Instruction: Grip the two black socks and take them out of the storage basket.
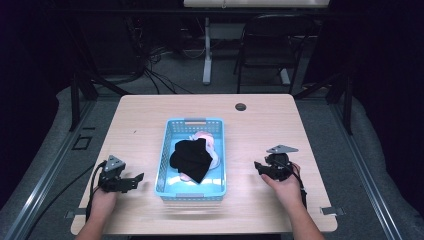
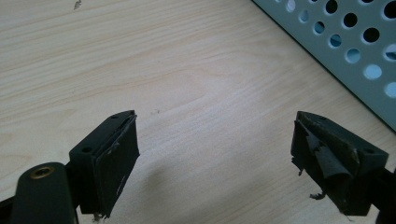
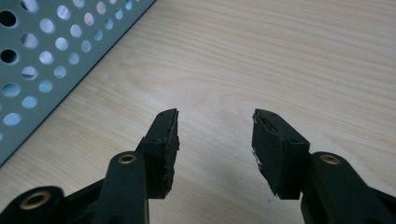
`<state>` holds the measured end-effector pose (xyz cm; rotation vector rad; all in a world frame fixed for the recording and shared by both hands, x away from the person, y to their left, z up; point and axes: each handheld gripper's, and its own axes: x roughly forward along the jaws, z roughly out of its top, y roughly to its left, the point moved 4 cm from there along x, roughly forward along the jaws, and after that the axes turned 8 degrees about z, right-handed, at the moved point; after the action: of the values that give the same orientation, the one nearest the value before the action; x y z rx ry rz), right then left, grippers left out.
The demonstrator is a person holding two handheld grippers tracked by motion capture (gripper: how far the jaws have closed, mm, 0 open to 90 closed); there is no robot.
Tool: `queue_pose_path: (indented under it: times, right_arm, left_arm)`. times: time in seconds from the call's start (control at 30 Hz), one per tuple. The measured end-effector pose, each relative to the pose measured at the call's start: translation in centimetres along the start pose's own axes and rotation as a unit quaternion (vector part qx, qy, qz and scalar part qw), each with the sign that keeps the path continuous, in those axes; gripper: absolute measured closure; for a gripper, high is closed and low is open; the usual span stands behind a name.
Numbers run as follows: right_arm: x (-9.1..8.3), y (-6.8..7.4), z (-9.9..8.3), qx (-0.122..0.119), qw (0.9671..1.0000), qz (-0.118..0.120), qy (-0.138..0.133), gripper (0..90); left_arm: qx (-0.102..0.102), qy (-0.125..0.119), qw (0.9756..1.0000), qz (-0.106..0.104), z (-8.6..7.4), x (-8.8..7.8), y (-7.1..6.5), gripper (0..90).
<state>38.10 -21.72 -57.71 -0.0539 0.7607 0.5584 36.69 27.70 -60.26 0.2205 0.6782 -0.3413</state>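
left gripper: black body, grey three-cornered plate, black cable
right gripper: black, grey plate on top
pads: worn black rubber, brass screws behind

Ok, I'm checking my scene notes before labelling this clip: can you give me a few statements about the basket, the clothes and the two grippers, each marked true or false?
1. The blue basket holds a black garment. True.
2. The left gripper grips the black garment. False: its jaws are open over bare table.
3. The basket sits between the two grippers. True.
4. The right gripper is inside the basket. False: it is beside it, jaws open and empty.
5. A pale pink garment lies under the black one. True.
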Motion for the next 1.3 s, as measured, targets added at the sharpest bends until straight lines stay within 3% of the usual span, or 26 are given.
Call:
queue_pose_path:
  times: [0.3,0.5,0.57,0.6,0.7,0.87,0.93,0.97,1.0,1.17,1.3]
  right_arm:
    - [-0.2,0.0,-0.2,0.006,1.0,0.006,-0.003,52.9]
    - [0.1,0.7,-0.1,-0.003,0.9998,0.015,0.007,52.4]
    - [0.0,0.9,0.0,-0.009,0.9998,0.01,0.011,52.0]
    - [-0.2,1.4,0.3,-0.031,0.9995,-0.005,0.011,51.8]
    - [-0.6,1.8,0.6,-0.039,0.9991,-0.013,0.01,51.8]
    - [-1.5,2.8,1.8,-0.034,0.9994,0.007,-0.003,52.0]
    - [-2.0,3.4,3.0,-0.011,0.9989,0.043,-0.015,52.4]
    - [-2.0,3.4,3.0,-0.011,0.9989,0.043,-0.015,52.4]
    - [-2.4,3.8,4.0,0.0,0.9979,0.062,-0.021,52.9]
    - [-2.8,5.2,6.3,-0.025,0.9967,0.076,-0.013,52.9]
    - [-2.6,6.0,7.6,-0.026,0.9954,0.092,-0.008,52.9]
  left_arm:
    - [0.008,0.001,1.0,-0.003,0.2,0.2,-0.1,15.1]
    - [0.007,-0.002,1.0,-0.002,0.3,0.1,-0.2,15.1]
    - [0.007,-0.002,1.0,-0.002,0.2,0.1,-0.2,15.1]
    - [0.005,-0.003,1.0,-0.003,0.2,0.2,-0.2,15.1]
    - [0.006,-0.002,1.0,-0.005,0.2,0.2,-0.3,15.1]
    - [0.005,0.001,1.0,-0.003,0.1,0.2,-0.3,15.1]
    - [0.003,0.002,1.0,-0.001,0.1,0.2,-0.2,15.1]
    - [0.003,0.002,1.0,-0.001,0.1,0.2,-0.2,15.1]
    - [0.0,0.0,1.0,-0.002,0.1,0.1,-0.2,15.1]
    - [0.004,0.0,1.0,-0.003,0.1,0.1,-0.3,15.1]
    - [0.005,0.002,1.0,-0.003,0.1,0.1,-0.4,15.1]
